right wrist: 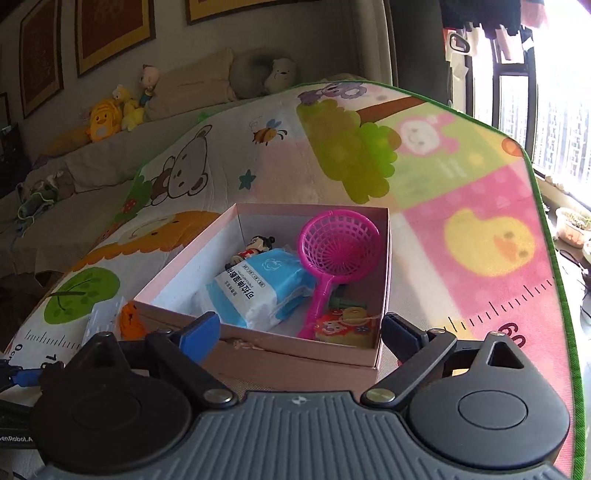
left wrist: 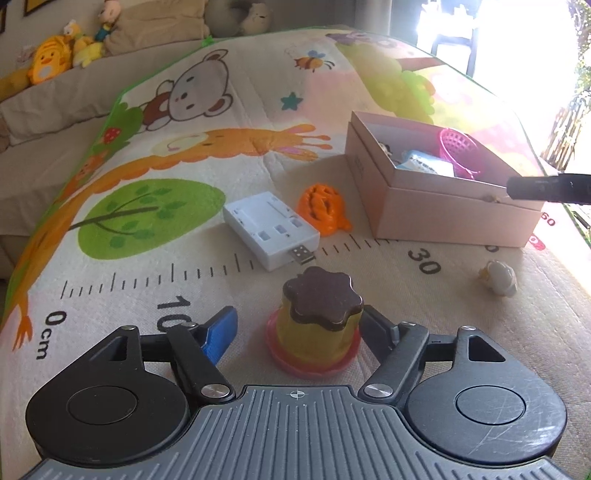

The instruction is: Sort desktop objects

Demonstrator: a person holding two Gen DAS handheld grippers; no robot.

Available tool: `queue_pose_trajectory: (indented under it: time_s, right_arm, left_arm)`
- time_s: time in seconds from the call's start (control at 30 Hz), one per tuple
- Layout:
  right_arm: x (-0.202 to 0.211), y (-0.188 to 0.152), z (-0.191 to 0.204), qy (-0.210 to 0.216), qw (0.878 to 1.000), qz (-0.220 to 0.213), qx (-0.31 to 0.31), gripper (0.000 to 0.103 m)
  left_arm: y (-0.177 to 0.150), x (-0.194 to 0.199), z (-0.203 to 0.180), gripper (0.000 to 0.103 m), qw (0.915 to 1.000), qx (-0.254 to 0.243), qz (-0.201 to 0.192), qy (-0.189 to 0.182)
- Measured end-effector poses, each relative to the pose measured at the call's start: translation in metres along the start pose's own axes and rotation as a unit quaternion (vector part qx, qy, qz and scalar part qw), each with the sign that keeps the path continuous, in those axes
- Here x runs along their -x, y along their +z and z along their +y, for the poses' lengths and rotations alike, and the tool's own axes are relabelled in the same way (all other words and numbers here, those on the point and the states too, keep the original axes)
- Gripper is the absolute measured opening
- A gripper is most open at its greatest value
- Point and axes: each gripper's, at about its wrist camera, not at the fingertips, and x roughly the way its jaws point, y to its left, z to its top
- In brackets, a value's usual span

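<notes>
Spread wide, my left gripper [left wrist: 299, 326] straddles the pudding toy [left wrist: 317, 317]; my right gripper [right wrist: 301, 332] hangs released over the half-filled box [right wrist: 258, 354]. Beside the box, the card reader [left wrist: 269, 229] and orange toy [left wrist: 325, 210] remain.

A home living room, family lived-in. Beige fabric sofa [right wrist: 92, 162] along the wall, strewn with yellow plush toys [right wrist: 107, 118] and a grey bear-face cushion [right wrist: 280, 74]. Gold-framed pictures [right wrist: 110, 33] above. In front, a colourful cartoon-printed children's play mat [left wrist: 207, 122]; bright window [right wrist: 554, 110] to one side.
</notes>
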Motion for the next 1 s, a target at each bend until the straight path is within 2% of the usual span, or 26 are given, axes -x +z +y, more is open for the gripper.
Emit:
queue_pose_trajectory:
  time_s: [0.03, 0.1, 0.3, 0.47, 0.57, 0.63, 1.0]
  right_arm:
    - [0.006, -0.005, 0.003, 0.000, 1.000, 0.001, 0.009, 0.095]
    - [0.014, -0.018, 0.008, 0.012, 0.999, 0.019, 0.023, 0.095]
    - [0.019, -0.058, 0.017, 0.026, 0.997, 0.073, 0.026, 0.095]
    - [0.018, -0.071, 0.022, 0.021, 0.996, 0.080, 0.017, 0.096]
    - [0.019, -0.073, 0.025, 0.025, 0.996, 0.082, 0.013, 0.097]
    - [0.019, -0.074, 0.030, 0.017, 0.996, 0.081, 0.022, 0.098]
    - [0.023, -0.076, 0.043, 0.022, 0.996, 0.069, 0.059, 0.095]
  left_arm:
    - [0.001, 0.000, -0.001, 0.059, 1.0000, 0.000, -0.001, -0.004]
    - [0.003, 0.000, -0.006, 0.055, 0.9999, -0.003, -0.004, -0.010]
    - [-0.010, 0.013, -0.023, 0.055, 0.9980, -0.025, 0.001, -0.058]
    - [-0.025, 0.027, -0.035, 0.058, 0.9939, -0.042, 0.019, -0.100]
    - [-0.032, 0.033, -0.035, 0.069, 0.9945, -0.050, 0.018, -0.090]
    - [-0.034, 0.036, -0.033, 0.081, 0.9964, -0.049, 0.016, -0.067]
    - [-0.023, 0.025, -0.028, 0.083, 0.9983, -0.027, 0.022, -0.046]
